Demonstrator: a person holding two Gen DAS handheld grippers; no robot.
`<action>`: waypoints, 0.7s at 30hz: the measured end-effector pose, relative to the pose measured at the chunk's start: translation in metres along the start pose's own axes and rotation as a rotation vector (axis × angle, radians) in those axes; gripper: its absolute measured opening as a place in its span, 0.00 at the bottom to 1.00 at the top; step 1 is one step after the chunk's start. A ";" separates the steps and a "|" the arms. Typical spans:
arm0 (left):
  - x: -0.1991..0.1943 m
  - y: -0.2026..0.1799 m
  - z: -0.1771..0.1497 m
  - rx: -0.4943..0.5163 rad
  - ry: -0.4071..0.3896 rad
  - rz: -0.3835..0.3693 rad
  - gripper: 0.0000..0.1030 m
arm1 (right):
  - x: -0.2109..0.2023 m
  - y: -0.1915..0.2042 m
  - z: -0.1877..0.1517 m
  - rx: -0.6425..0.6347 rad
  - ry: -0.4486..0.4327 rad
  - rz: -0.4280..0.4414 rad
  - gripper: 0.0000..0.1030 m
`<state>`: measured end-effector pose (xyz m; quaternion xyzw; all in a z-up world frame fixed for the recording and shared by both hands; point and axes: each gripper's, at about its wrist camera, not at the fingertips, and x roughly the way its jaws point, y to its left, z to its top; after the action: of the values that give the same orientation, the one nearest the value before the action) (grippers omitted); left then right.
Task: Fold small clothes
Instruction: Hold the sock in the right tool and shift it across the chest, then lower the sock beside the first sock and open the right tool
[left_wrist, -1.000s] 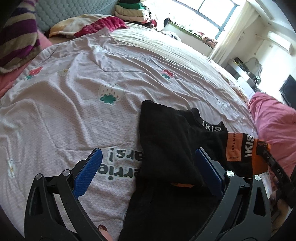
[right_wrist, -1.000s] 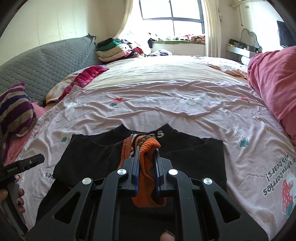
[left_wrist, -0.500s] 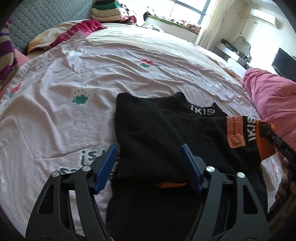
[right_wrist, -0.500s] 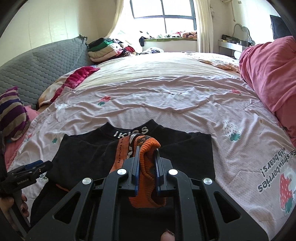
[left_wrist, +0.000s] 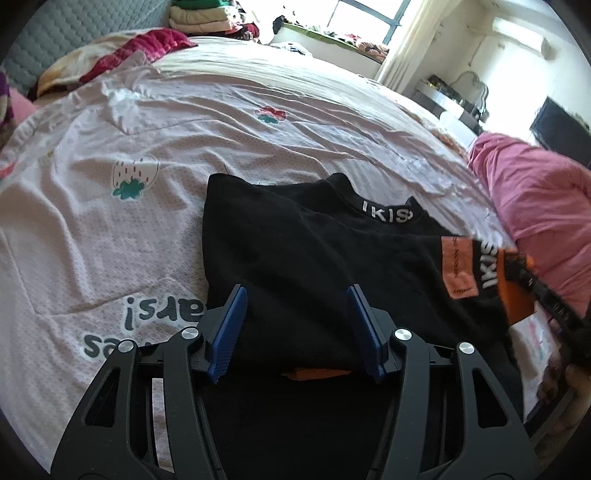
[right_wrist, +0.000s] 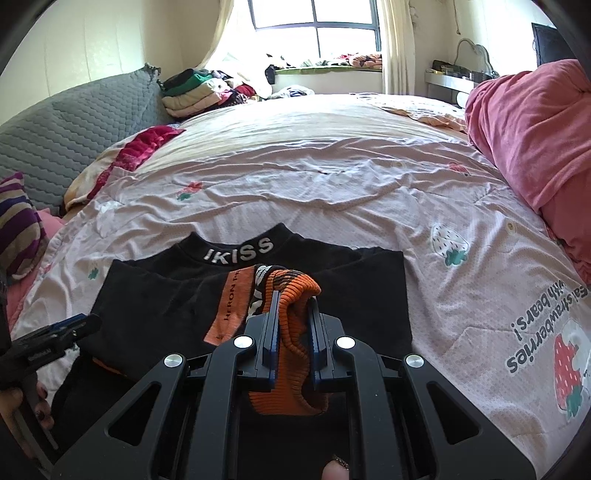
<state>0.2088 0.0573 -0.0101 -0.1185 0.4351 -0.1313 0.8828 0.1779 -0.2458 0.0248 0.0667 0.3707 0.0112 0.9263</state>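
Note:
A black top with a white-lettered collar lies partly folded on the pink strawberry bedspread. My left gripper hangs low over its near left part. The jaws are closing, with a fold of black cloth between the blue pads, which do not visibly pinch it. My right gripper is shut on the sleeve's orange ribbed cuff and holds it over the middle of the top. In the left wrist view the cuff shows at the right edge.
A pink blanket is heaped along the right side of the bed. At the far left are a stack of folded clothes, a grey quilted headboard and a striped pillow. A window lies beyond.
My left gripper's jaws have narrowed from wide to about half, and it has come forward and lower over the black top. The right gripper keeps the cuff, a little closer to the collar.

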 end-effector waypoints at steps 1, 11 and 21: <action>0.000 0.002 0.000 -0.009 -0.002 -0.006 0.47 | 0.001 -0.002 -0.001 0.007 0.004 -0.001 0.11; 0.003 0.005 0.001 -0.015 0.005 -0.008 0.33 | 0.009 -0.010 -0.004 0.039 0.025 -0.017 0.12; 0.016 0.002 -0.005 0.019 0.068 0.036 0.33 | 0.006 -0.016 -0.007 0.065 0.036 -0.047 0.36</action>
<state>0.2143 0.0530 -0.0250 -0.0978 0.4658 -0.1234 0.8708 0.1769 -0.2600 0.0130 0.0878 0.3889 -0.0214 0.9168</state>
